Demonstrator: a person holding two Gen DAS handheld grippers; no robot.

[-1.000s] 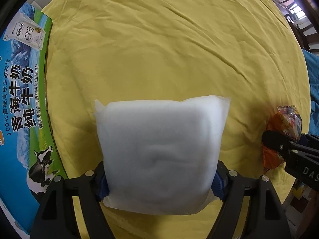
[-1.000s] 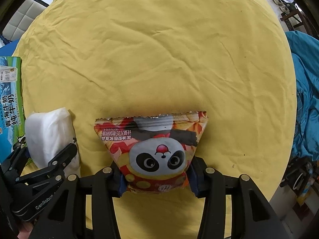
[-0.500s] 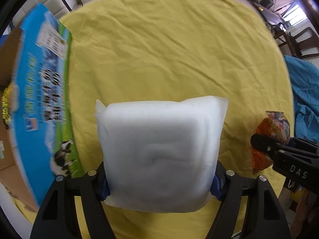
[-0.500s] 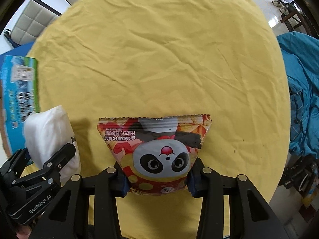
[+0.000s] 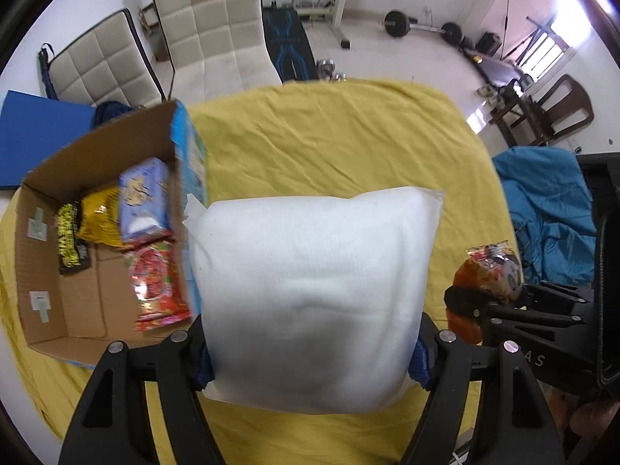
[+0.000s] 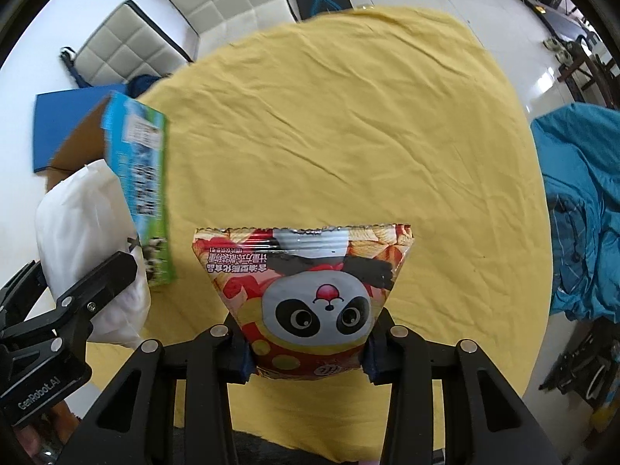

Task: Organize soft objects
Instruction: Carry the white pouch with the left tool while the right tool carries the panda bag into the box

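Note:
My left gripper (image 5: 310, 364) is shut on a white soft pack (image 5: 314, 298) and holds it above the yellow cloth. The pack also shows at the left of the right wrist view (image 6: 85, 240). My right gripper (image 6: 306, 360) is shut on a panda snack bag (image 6: 306, 290), held upside down above the cloth. That bag shows at the right of the left wrist view (image 5: 490, 275). An open cardboard box (image 5: 42, 271) with a blue printed side stands to the left and holds several snack packs (image 5: 155, 283).
The round table under the yellow cloth (image 6: 329, 116) fills the middle. A blue blanket (image 6: 581, 201) lies at the right. White padded chairs (image 5: 217, 27) and gym gear stand behind the table. A blue mat (image 5: 35, 135) lies behind the box.
Both grippers have risen and tilted up with their loads. The box's open inside and the room behind the table have come into view.

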